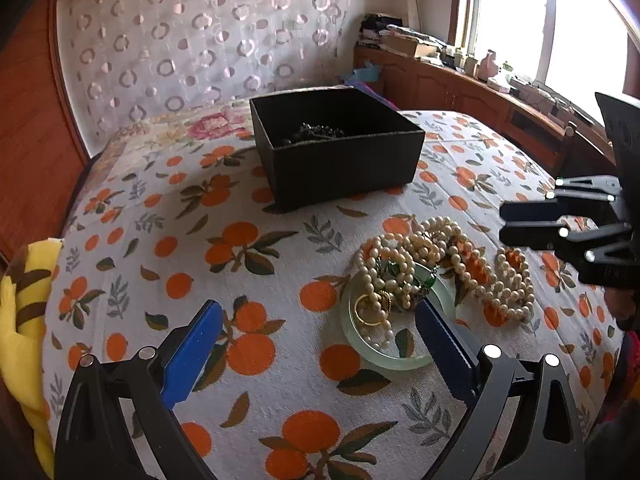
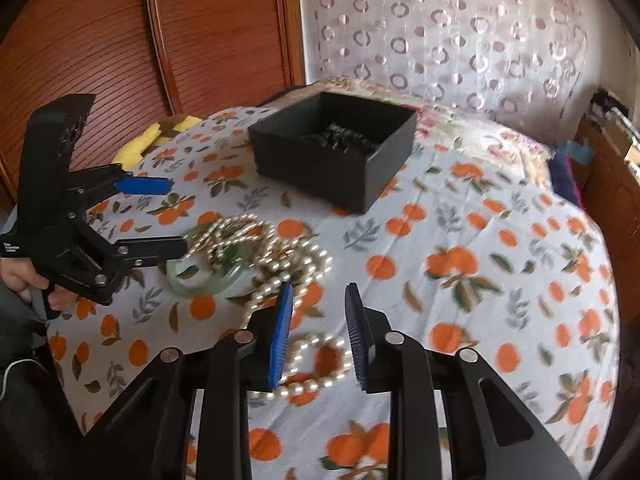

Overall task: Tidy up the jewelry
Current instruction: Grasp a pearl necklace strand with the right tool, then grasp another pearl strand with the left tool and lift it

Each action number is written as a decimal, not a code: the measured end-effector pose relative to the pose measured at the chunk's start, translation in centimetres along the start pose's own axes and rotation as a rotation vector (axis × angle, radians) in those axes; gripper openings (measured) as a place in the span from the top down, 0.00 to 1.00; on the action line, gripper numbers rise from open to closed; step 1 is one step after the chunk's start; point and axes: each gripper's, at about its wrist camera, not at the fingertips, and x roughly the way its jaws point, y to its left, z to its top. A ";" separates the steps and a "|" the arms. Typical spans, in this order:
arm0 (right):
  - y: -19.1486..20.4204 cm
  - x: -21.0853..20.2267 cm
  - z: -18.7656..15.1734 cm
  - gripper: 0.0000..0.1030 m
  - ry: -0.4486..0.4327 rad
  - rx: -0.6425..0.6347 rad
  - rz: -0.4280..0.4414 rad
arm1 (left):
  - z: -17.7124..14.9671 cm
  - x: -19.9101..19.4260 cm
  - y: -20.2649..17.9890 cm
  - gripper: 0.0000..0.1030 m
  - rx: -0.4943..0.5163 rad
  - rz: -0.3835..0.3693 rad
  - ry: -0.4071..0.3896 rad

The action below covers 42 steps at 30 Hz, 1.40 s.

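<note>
Cream pearl strands are heaped over a pale green bangle on the orange-printed bed cover. A black box is placed behind. The left claw is spread wide; the right claw is parted, unclamped, above a pearl loop.

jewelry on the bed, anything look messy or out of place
Yes. The pearl strands lie tangled in a heap on the bedspread, draped over a pale green bangle with a gold ring caught among them. The black box sits apart, some dark jewelry inside.
</note>
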 end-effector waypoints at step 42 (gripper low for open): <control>-2.1 1.1 -1.1 0.91 0.044 -0.008 -0.128 | 1.9 1.7 0.6 0.73 -0.143 -0.152 0.049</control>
